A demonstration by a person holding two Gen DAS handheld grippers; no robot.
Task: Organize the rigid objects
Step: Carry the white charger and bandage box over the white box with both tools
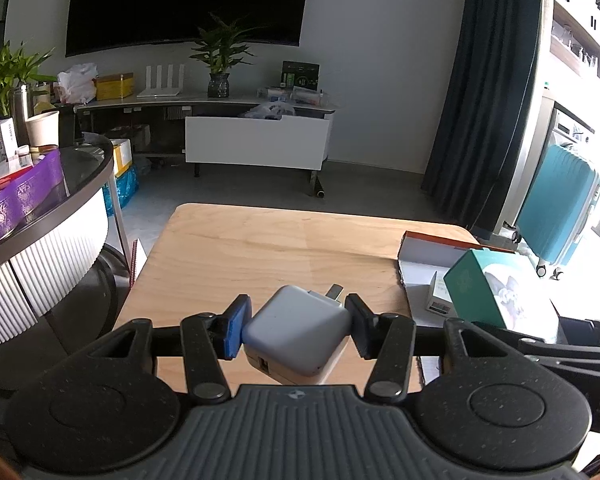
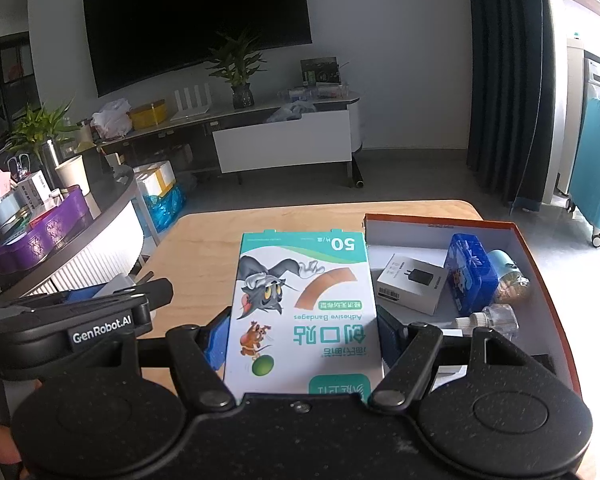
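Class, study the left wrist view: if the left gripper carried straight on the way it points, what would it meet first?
Probably the bare wooden table: the left gripper, shut on the white charger, tilts downward towards it, with nothing between. Depth is uncertain.

Black speckled plastic all over the left gripper [image 1: 298, 322]: two round discs flank a ribbed grey centre plate with a small emblem, and flat link bars pinned by dull metal rivets run out to blue-padded fingers [image 1: 236, 326]. The right gripper [image 2: 302, 338] matches it, blue pads too, a screw at centre. White "GenRobot.AI" lettering shows on the neighbouring body.
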